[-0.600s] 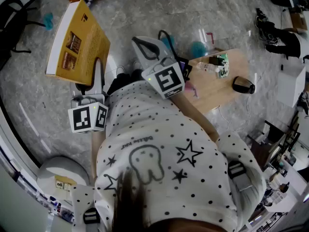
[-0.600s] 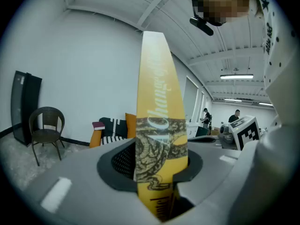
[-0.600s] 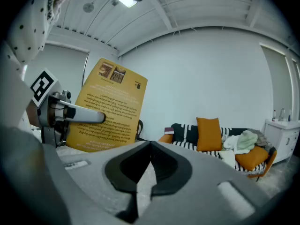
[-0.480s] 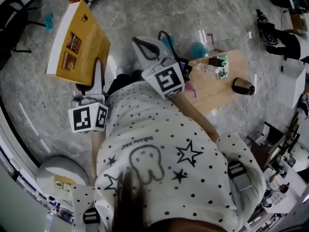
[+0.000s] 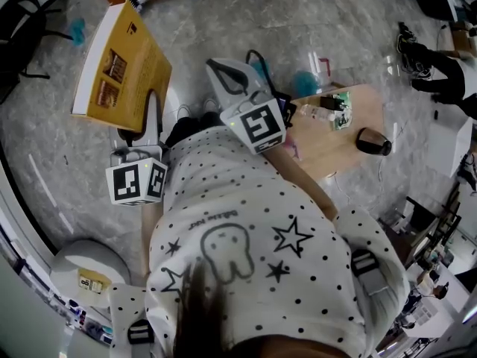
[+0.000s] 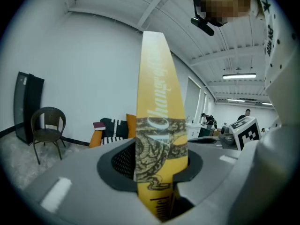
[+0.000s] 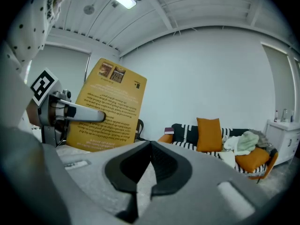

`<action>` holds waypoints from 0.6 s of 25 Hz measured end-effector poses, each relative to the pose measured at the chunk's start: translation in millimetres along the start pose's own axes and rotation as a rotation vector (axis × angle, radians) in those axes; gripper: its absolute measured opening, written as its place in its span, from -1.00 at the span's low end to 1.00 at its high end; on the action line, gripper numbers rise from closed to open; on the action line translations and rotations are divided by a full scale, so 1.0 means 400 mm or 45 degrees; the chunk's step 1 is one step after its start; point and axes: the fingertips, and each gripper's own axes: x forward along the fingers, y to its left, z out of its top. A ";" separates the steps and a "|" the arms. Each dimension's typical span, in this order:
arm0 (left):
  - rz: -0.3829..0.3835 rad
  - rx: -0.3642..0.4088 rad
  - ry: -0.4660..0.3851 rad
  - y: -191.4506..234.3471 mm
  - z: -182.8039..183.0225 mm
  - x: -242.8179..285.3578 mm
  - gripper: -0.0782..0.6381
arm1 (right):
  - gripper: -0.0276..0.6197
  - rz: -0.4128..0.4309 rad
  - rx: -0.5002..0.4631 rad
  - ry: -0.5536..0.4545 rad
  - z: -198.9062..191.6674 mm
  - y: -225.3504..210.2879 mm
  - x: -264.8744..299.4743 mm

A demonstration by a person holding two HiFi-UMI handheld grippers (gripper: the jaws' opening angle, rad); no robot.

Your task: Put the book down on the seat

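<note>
A yellow book is held upright off the floor, its lower edge pinched in my left gripper. In the left gripper view the book's spine stands between the jaws of the left gripper, and the pads press on it. My right gripper hovers to the right of the book, apart from it. Its jaws meet with nothing between them. The right gripper view shows the book's back cover. A striped sofa with orange cushions stands along the far wall.
A dark wicker chair stands by the wall left of the sofa. A small purple book lies on the sofa's arm. A low wooden table with small items is at my right, and a white round stool is behind me on the left.
Both grippers and the book keep their places. Only the head view has shifted slightly.
</note>
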 end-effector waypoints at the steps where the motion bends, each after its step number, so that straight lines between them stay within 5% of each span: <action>1: 0.001 0.000 -0.004 -0.006 -0.004 0.006 -0.36 | -0.93 0.002 -0.002 -0.001 -0.004 -0.008 -0.003; 15: -0.030 0.009 -0.010 -0.121 -0.065 0.105 -0.36 | -0.93 -0.035 0.064 -0.067 -0.070 -0.158 -0.088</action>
